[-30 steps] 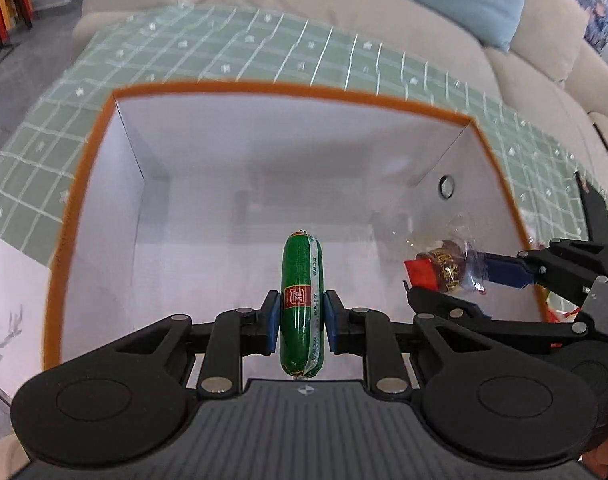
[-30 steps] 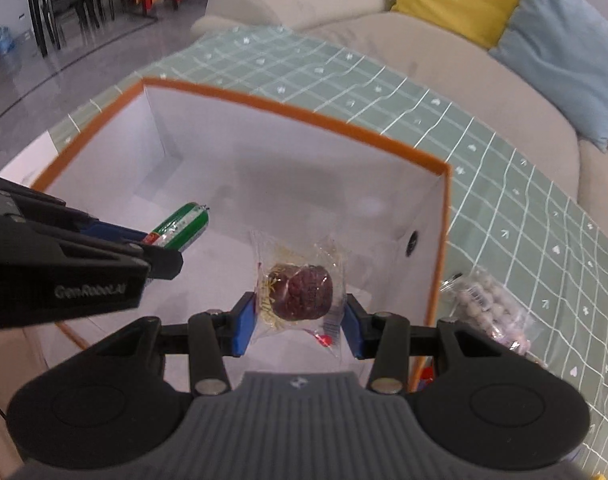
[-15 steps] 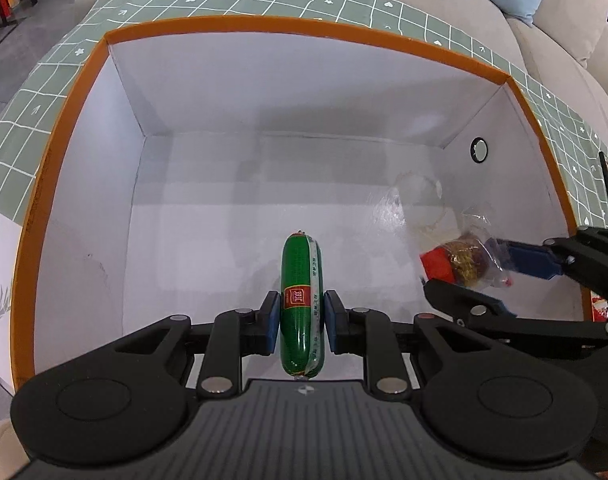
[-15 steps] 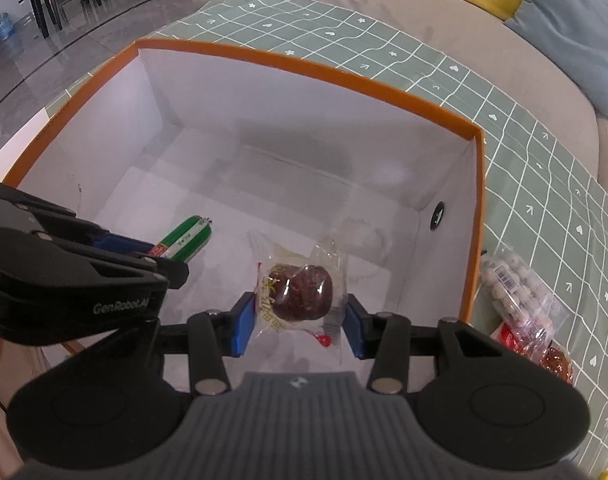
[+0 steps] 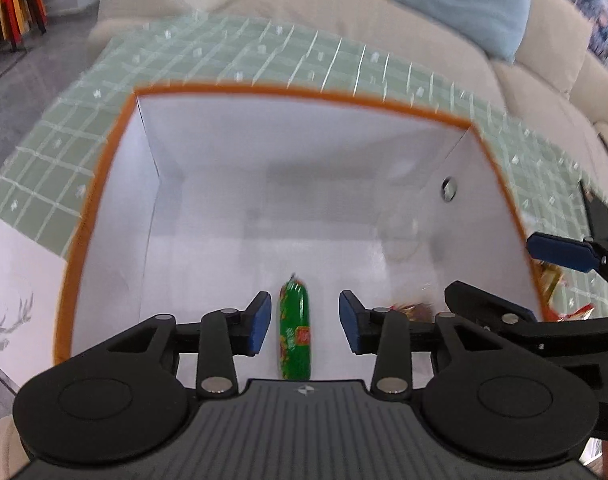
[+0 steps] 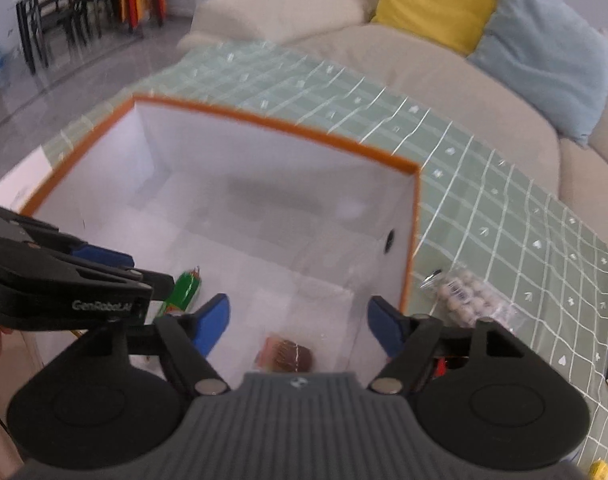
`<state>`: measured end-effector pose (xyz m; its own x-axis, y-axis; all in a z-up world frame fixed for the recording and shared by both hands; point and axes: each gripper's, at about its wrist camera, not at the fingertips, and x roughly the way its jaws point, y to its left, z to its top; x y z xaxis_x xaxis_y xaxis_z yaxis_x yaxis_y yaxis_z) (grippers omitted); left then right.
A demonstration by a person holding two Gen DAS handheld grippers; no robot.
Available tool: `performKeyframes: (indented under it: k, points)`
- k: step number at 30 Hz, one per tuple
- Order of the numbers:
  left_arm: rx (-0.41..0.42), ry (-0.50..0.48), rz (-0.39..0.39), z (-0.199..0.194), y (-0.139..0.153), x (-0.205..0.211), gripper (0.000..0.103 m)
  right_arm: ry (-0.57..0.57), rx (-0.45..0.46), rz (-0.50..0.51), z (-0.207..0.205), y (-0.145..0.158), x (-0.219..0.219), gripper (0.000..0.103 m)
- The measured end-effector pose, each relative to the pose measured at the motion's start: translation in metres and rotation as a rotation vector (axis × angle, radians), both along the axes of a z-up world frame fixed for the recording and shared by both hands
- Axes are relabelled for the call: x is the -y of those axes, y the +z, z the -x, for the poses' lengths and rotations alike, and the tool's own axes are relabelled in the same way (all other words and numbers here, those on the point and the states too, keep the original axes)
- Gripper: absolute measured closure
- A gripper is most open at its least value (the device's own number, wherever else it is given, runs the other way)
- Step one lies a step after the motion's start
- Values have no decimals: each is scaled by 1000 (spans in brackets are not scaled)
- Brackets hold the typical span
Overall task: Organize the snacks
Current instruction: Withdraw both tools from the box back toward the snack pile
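We reference all positions to the white cardboard box with an orange rim (image 5: 288,94), which stands open-topped on a pale green grid-patterned cloth (image 5: 44,168).

Our left gripper (image 5: 304,322) hangs over the box's near side. Its jaws are opening; the green plastic-wrapped sausage stick (image 5: 295,332) lies between the blue pads (image 5: 260,322) but touches neither, resting on the box floor near the front wall.

Our right gripper (image 6: 300,324) hangs over the box's near right corner. Its jaws are also opening and stand wide apart; the clear-wrapped dark brown snack (image 6: 286,356) lies on the box floor below them, free of both pads.

Outside the box, just beside its right wall, a clear bag of small pale round snacks (image 6: 466,298) rests on the cloth.
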<state>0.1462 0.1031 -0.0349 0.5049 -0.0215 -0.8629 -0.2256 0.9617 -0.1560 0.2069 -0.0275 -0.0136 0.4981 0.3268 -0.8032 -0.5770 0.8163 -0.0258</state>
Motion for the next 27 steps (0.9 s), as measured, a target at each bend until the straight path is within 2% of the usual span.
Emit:
performKeyframes:
  k: [2,7,9,11,14,19,24,27]
  points:
    - [55,-3,-10,7,9,3,50,-25,44,-55,9,9,10,20]
    - [201,-30,-45,27,32,17,47,-106,144,-136,30,25,34,15]
    - [251,-46,-62,35,41,25,47,-153,189,-171,39,33,46,9]
    - [294,-71,-78,43,48,35,46,-218,248,-186,52,41,59,4]
    - [333,-102,-66,54,52,48,46,-255,300,-175,68,47,71,4]
    - [357,-182,-18,70,54,70,46,-305,311,-174,87,49,101,4]
    - [368,-261,-4,86,47,96,46,-384,275,-189,102,41,143,4]
    - [348,-318,31,90,39,114,45,-423,244,-168,111,31,166,4]
